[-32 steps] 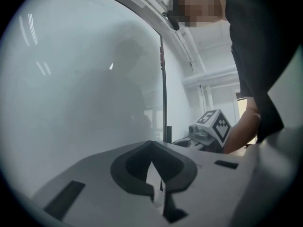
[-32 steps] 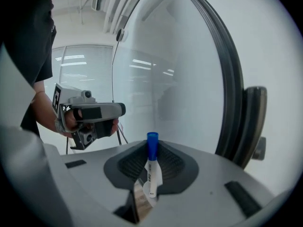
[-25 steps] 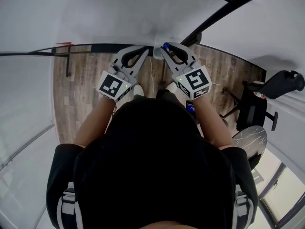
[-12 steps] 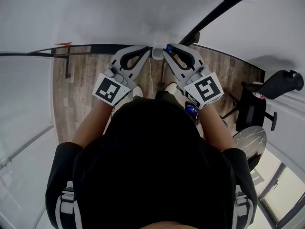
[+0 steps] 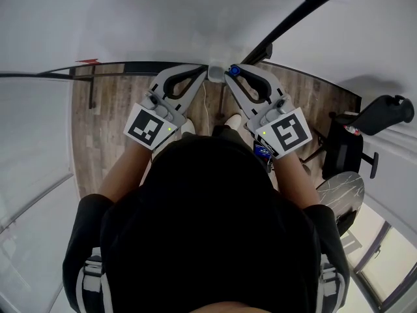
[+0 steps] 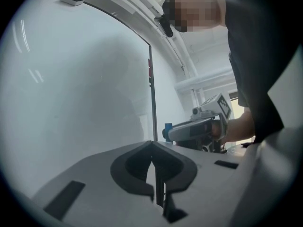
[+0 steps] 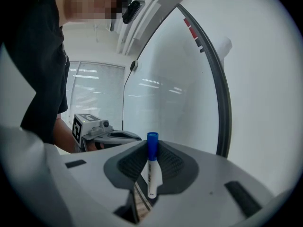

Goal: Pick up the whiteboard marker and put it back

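Blue-capped whiteboard marker (image 7: 152, 171) upright, pinched between the right tongs (image 7: 151, 146).

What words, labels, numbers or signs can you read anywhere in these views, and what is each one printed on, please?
No text is legible.
On the whiteboard marker: dark print along its white barrel, too small to read.
On the cube of the left gripper and the cube of the right gripper: square patterns, no letters.
On the whiteboard frame: red marks, too blurred to read.
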